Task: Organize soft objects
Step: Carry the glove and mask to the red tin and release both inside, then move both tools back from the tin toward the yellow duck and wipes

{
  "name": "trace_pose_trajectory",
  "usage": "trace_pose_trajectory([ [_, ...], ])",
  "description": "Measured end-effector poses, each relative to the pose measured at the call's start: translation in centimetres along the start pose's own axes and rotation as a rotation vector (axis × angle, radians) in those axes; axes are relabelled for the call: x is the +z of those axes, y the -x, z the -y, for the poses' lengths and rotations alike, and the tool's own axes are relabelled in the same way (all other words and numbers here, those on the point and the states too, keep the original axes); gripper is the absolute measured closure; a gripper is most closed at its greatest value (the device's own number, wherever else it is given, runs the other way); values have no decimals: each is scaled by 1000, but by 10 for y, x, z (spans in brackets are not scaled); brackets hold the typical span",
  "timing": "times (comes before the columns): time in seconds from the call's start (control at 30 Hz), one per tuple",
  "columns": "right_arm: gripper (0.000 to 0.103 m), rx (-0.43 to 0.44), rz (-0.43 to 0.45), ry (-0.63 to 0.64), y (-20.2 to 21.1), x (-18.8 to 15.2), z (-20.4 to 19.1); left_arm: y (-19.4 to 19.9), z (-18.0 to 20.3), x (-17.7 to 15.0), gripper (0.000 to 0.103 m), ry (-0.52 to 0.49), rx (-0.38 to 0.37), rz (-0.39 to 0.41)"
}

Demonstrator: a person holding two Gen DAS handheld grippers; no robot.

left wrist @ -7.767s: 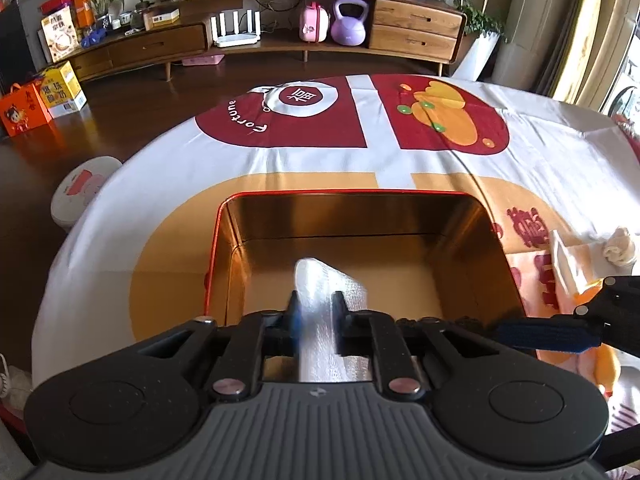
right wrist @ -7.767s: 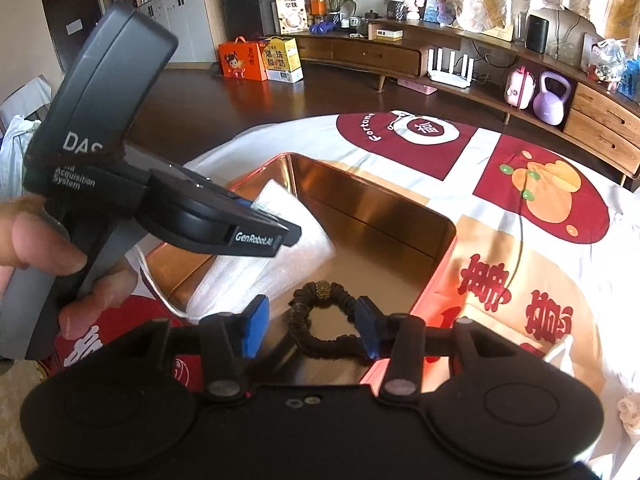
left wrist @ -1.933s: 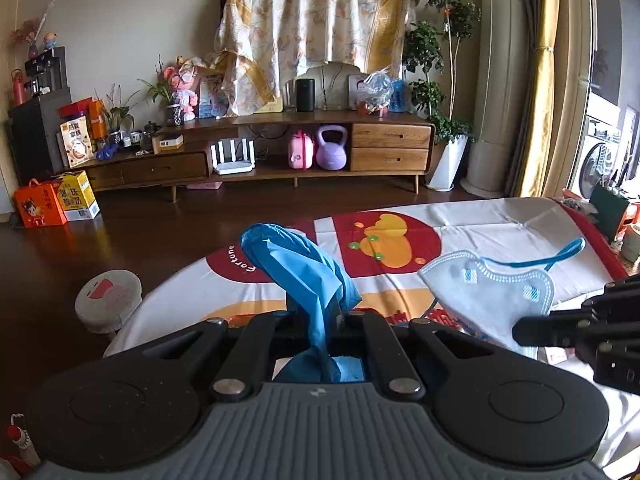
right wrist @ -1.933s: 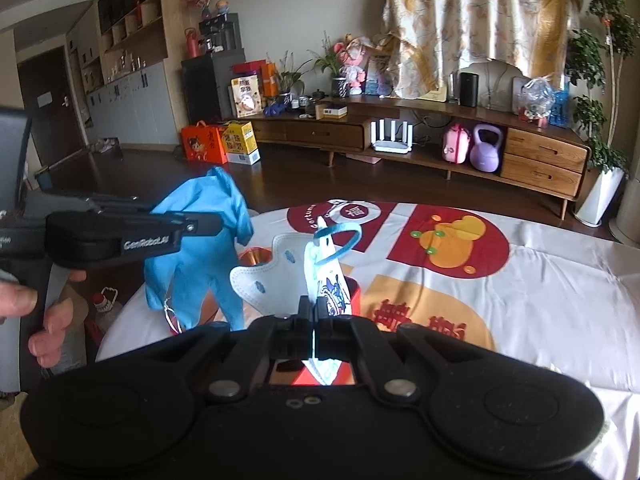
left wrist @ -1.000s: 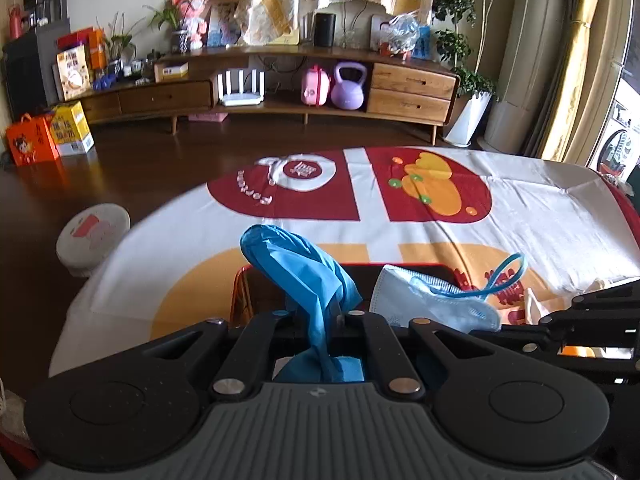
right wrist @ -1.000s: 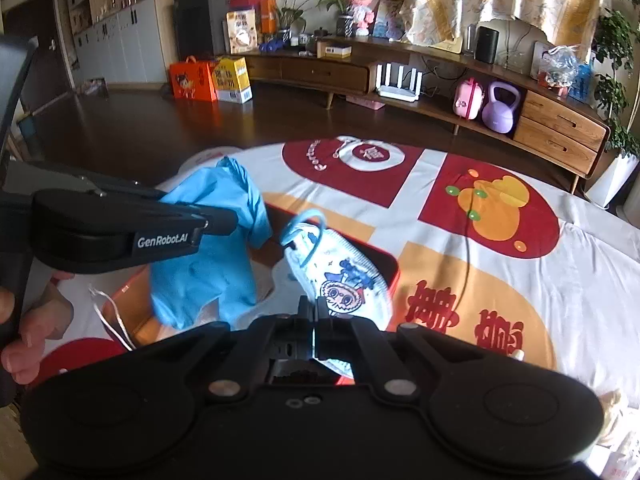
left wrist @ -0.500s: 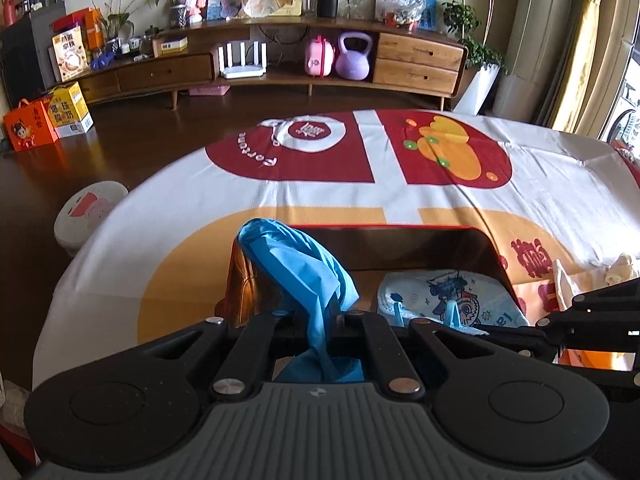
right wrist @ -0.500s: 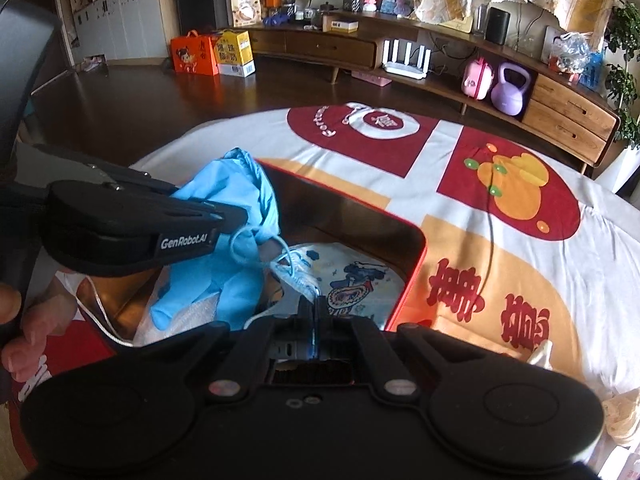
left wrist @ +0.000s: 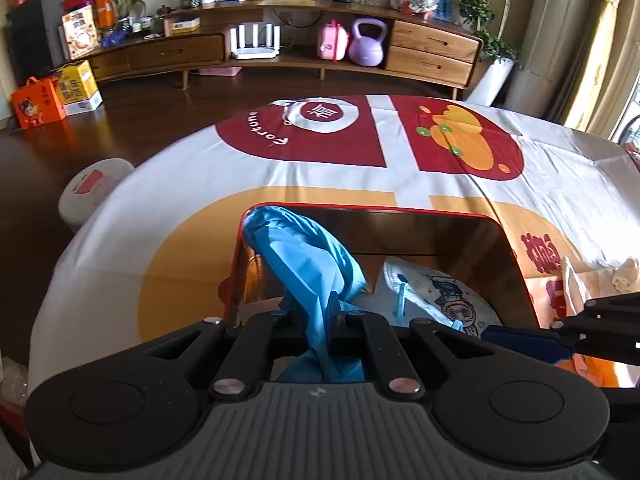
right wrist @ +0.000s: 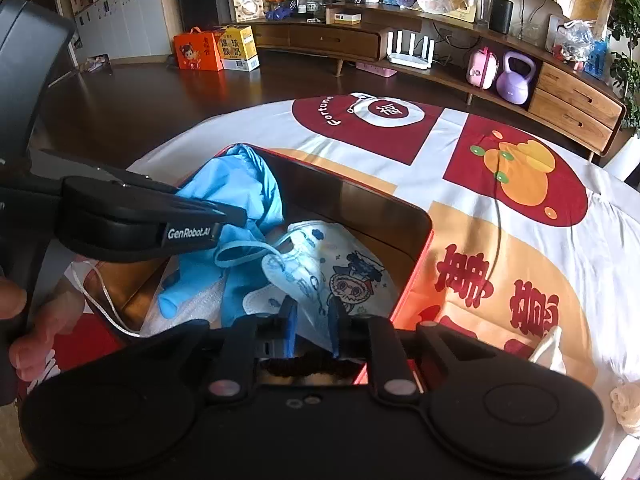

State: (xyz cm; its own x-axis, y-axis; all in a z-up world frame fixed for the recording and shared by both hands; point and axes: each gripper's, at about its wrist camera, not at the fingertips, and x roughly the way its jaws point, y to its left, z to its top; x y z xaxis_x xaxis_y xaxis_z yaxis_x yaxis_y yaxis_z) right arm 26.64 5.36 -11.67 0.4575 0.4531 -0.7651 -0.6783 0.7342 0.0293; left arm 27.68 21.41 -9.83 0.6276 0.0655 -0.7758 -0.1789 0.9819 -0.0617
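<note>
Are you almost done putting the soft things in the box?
Nearly. The cartoon mask already lies in the box, and the right tool has just been opening, letting it go. The left tool is shut on the blue glove above the box. A crumpled tissue waits on the tablecloth.

Red tin [left wrist: 518, 264] on clothed table [left wrist: 192, 200]

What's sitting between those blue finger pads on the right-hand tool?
An edge of the cartoon face mask, lying in the tin; the right wrist view shows it.
</note>
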Motion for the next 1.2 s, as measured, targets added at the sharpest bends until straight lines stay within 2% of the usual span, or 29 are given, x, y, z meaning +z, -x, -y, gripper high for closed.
trace_pose_trajectory([
  [0.13, 71, 0, 11, -1, 3, -1, 2, 3, 2, -2, 94, -2, 1, -1],
  [0.27, 69, 6, 22, 0, 9, -2, 3, 7, 3, -3, 94, 5, 2, -5],
  [0.6, 50, 18, 47, 6, 24, -4, 3, 21, 10, -7, 93, -6, -3, 5],
  [0.67, 49, 17, 51, 6, 28, -6, 4, 23, 11, -8, 86, -9, -5, 6],
  [0.7, 48, 16, 54, 6, 29, -6, 4, 25, 11, -8, 73, -11, -6, 6],
  [0.73, 48, 18, 57, 5, 31, -7, 5, 26, 12, -9, 47, -12, -5, 8],
  [0.8, 48, 18, 62, 0, 34, -7, 7, 29, 13, -10, 13, -15, 3, 25],
  [0.9, 47, 25, 67, -12, 41, -8, 10, 35, 14, -10, 13, -12, 1, 37],
  [1.0, 41, 37, 87, -15, 53, -10, 12, 45, 16, -12, 13, -27, -7, 53],
  [1.2, 35, 65, 131, -24, 81, -14, 17, 71, 17, -18, 13, -18, -30, 98],
])
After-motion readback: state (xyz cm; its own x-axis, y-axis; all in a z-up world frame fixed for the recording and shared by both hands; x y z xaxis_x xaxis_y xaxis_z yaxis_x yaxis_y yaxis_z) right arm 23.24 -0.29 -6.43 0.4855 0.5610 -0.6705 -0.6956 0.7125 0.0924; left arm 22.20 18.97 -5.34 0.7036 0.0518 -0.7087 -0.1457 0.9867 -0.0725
